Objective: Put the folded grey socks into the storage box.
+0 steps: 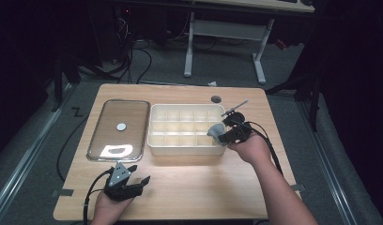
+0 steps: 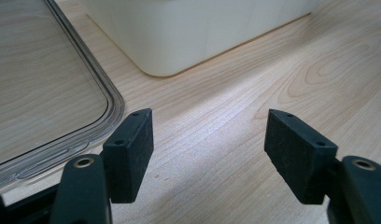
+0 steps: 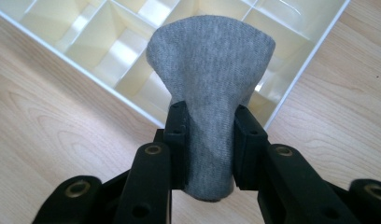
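The right hand-held gripper (image 3: 203,144) is clamped on a grey knitted cloth, seemingly a rolled sock (image 3: 211,88); in the right gripper view both black pads are pressed against its narrowed lower part, while the wider upper end flares above the jaws. In the high view this right hand-held gripper (image 1: 223,135) is held over the right end of a cream compartment organiser box (image 1: 154,140), with the grey cloth (image 1: 216,131) above the box's near right corner. The box is divided into rows of small compartments and stands at the middle of the worktop (image 1: 194,187), nearer its far edge than its near one.

The left hand-held gripper (image 2: 208,149) is seen with its jaws spread wide and only bare wood between the pads. In the high view the left hand-held gripper (image 1: 139,174) is placed near the worktop's near left corner, well apart from the cloth. Just ahead of it a clear plastic lid (image 1: 98,140) is laid flat on the worktop, beside the left wall of the box, and a small round white mark is seen at its middle. A dark round hole (image 1: 216,99) is set in the worktop near its far edge, behind the box.
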Demonstrator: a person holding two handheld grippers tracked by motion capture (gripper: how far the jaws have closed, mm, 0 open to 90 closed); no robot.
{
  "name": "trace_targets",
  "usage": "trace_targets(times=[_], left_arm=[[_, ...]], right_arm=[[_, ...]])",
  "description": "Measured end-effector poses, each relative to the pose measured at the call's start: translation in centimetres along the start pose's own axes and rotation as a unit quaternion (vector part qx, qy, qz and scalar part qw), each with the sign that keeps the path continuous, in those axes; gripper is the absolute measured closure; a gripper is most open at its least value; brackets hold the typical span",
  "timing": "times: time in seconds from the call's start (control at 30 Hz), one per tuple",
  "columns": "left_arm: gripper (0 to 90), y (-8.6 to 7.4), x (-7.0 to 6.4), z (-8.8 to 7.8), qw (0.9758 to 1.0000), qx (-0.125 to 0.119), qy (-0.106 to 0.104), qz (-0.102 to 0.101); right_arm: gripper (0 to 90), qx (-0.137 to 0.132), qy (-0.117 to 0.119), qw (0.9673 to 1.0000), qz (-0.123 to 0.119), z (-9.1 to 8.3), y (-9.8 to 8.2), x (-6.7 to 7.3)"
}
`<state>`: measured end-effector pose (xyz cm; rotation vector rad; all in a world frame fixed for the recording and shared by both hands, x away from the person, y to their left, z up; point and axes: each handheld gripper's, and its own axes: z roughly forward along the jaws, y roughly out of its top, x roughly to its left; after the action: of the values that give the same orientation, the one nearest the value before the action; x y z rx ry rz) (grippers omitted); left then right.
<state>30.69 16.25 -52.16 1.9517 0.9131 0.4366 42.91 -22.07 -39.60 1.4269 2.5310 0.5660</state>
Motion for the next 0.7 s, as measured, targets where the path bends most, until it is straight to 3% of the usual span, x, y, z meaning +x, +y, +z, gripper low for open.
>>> trace_targets(times=[0.2, 0.7], left_arm=[[33.5, 0.0, 0.1, 0.0, 1.0, 0.001, -0.001, 0.002], [33.6, 0.0, 0.1, 0.0, 0.9999, 0.0, -0.009, -0.006]], right_arm=[[72.3, 0.011, -0.009, 0.9999, -0.001, 0.2, 1.0, -0.6], [72.3, 0.032, -0.004, 0.9995, -0.004, 0.4, 2.1, -0.8]])
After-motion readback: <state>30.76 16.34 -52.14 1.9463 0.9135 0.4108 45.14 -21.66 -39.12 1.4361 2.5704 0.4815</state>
